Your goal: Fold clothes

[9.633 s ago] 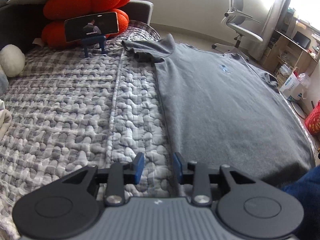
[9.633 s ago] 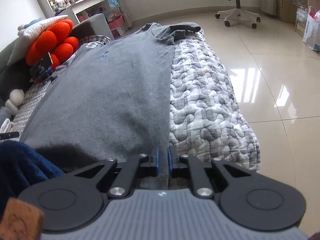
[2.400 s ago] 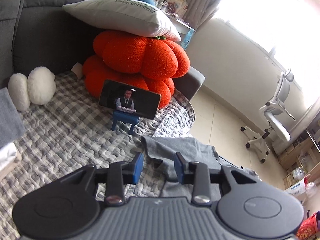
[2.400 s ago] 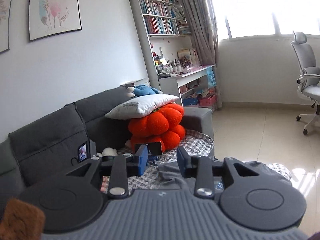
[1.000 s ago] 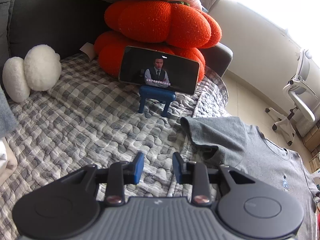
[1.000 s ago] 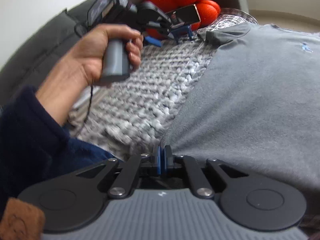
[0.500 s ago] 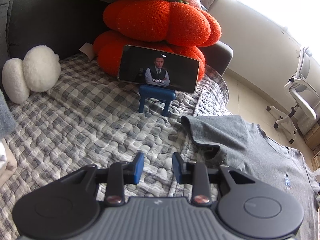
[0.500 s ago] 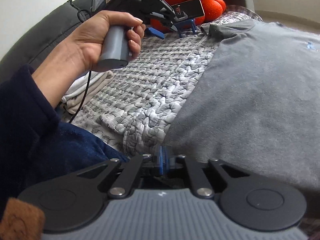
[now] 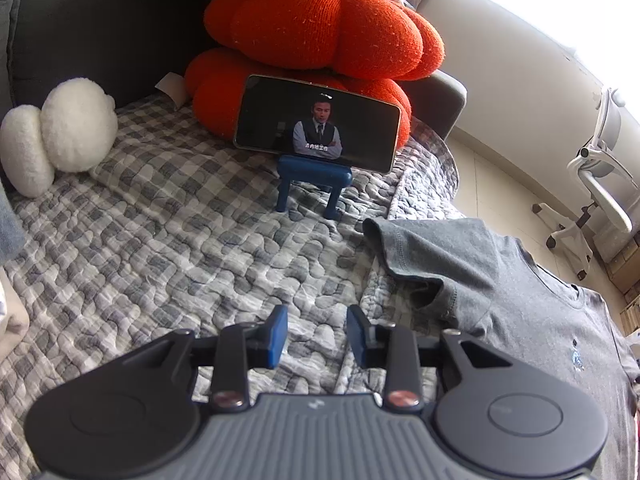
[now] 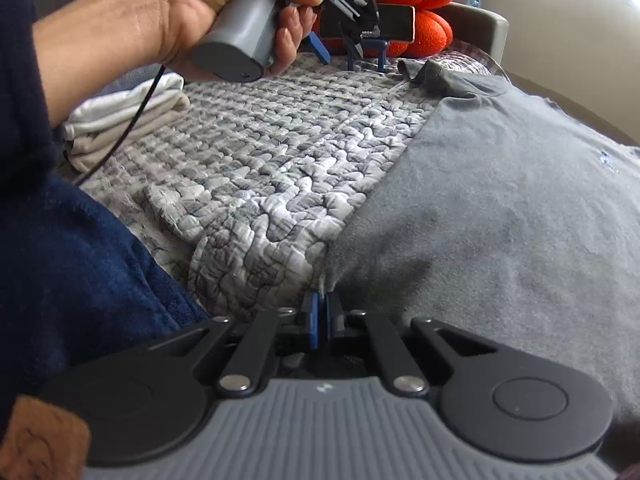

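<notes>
The grey T-shirt (image 10: 500, 200) lies flat, face up, on the right half of the quilted sofa cover (image 9: 160, 264), its sleeve (image 9: 424, 256) creased near the phone on its blue stand (image 9: 316, 124). The right gripper (image 10: 322, 320) has just been closing; its fingers pinch the near hem corner. The left gripper (image 9: 316, 338), fingers spread and empty, should take the sleeve edge squarely before lifting both together.

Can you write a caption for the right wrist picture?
Right gripper shut at the gray T-shirt's near corner, on the quilted blanket.
</notes>
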A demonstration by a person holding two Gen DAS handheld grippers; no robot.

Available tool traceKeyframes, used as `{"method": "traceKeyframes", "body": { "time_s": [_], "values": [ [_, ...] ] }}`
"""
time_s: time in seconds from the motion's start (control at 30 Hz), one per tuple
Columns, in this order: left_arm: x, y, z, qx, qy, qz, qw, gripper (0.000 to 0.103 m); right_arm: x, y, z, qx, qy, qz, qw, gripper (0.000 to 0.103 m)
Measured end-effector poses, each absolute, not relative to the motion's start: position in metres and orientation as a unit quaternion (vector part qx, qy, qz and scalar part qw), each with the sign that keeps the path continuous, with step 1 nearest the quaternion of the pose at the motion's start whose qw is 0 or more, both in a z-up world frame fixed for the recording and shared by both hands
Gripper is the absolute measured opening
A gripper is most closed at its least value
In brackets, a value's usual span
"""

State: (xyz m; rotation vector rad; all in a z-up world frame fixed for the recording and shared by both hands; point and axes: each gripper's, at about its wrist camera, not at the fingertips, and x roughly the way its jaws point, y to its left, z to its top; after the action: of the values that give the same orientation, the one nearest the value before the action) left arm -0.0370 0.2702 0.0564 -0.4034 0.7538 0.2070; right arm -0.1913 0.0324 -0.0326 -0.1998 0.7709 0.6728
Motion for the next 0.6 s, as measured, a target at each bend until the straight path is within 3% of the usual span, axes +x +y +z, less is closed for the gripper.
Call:
{"method": "traceKeyframes", "body": {
  "time_s": [0.37,0.5,0.6],
  "values": [
    [-0.008,0.259,0.046,-0.3,0.369,0.031,0.879,0.039,-0.177,-0.016,0.0,0.099,0.392,0.36,0.841,0.003],
    [0.013,0.235,0.038,-0.317,0.386,0.006,0.866,0.055,-0.173,-0.028,-0.001,0.125,0.398,0.365,0.832,0.003],
    [0.031,0.229,0.032,-0.302,0.393,0.029,0.868,0.056,-0.171,-0.035,-0.001,0.137,0.397,0.369,0.829,0.003]
  ]
}}
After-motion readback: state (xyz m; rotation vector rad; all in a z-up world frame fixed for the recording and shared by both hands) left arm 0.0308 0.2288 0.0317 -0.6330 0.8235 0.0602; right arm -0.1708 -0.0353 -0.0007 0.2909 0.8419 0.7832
